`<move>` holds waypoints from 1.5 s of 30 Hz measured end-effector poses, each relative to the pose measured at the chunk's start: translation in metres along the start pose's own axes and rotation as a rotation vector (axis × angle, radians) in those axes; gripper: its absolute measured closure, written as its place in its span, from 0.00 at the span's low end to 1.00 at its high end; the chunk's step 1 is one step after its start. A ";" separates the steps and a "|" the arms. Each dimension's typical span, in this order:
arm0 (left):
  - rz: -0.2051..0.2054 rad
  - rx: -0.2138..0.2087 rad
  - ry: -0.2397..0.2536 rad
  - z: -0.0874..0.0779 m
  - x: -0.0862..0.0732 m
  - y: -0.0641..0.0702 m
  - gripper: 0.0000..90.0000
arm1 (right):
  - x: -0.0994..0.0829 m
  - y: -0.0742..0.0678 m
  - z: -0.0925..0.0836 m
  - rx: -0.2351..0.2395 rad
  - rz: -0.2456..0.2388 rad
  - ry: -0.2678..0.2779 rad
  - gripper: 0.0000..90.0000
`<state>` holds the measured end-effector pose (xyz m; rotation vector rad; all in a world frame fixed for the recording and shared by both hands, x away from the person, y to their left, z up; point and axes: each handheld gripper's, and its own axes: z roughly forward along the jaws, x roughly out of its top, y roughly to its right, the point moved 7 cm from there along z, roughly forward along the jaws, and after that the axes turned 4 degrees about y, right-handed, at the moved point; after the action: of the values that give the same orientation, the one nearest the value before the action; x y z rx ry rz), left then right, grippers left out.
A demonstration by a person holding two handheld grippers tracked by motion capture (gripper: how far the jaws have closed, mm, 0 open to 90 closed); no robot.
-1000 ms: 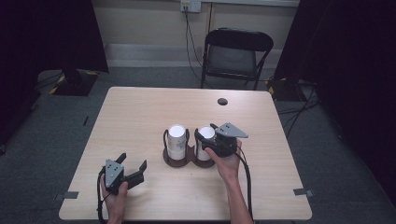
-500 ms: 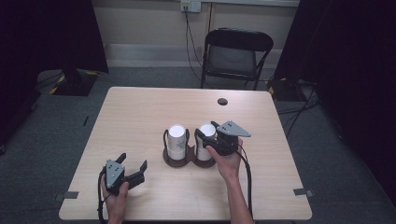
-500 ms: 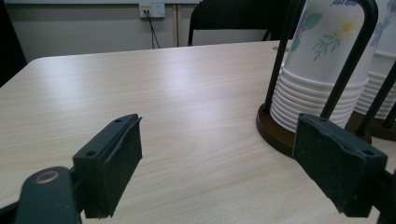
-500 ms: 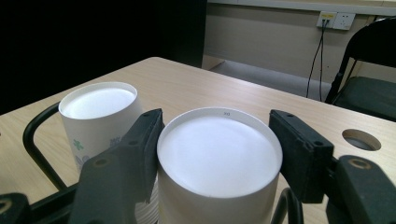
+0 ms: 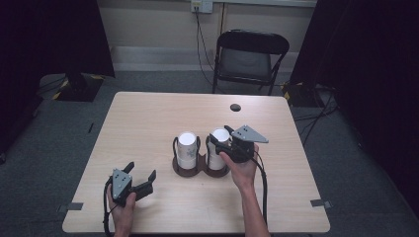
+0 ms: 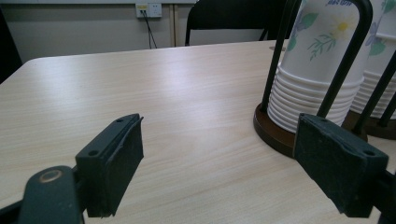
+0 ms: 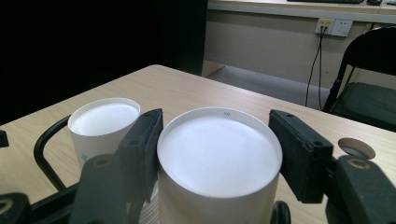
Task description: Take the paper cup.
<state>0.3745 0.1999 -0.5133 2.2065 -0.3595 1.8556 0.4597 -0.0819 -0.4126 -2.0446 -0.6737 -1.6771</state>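
Stacks of paper cups, two, in one holder; tools, two.

Between the matt black rubbery fingers stands a smooth white paper cup stack; the pale wood-grain desk gleams softly.

Lighting and picture quality: even room light on the table, dark surround.

High view: table evenly lit from overhead, shadows faint and short; black curtains at both sides lose all detail; picture slightly soft. Left gripper view: pale sheen across the tabletop; near jaws a little blurred, cup stack reasonably sharp. Right gripper view: upturned cup bottom bright, nearly washed out; left background black; chair and wall socket possibly out of focus.
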 end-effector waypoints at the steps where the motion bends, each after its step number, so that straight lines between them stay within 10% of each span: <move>1: 0.000 0.000 0.000 0.000 0.000 0.000 0.18 | 0.001 0.000 -0.001 -0.001 -0.001 0.000 0.41; 45: -0.006 -0.026 0.002 -0.001 0.000 0.001 0.19 | 0.035 0.004 -0.019 0.020 0.048 0.068 0.42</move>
<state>0.3732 0.1988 -0.5132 2.1857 -0.3741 1.8399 0.4525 -0.0922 -0.3747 -1.9648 -0.6114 -1.6973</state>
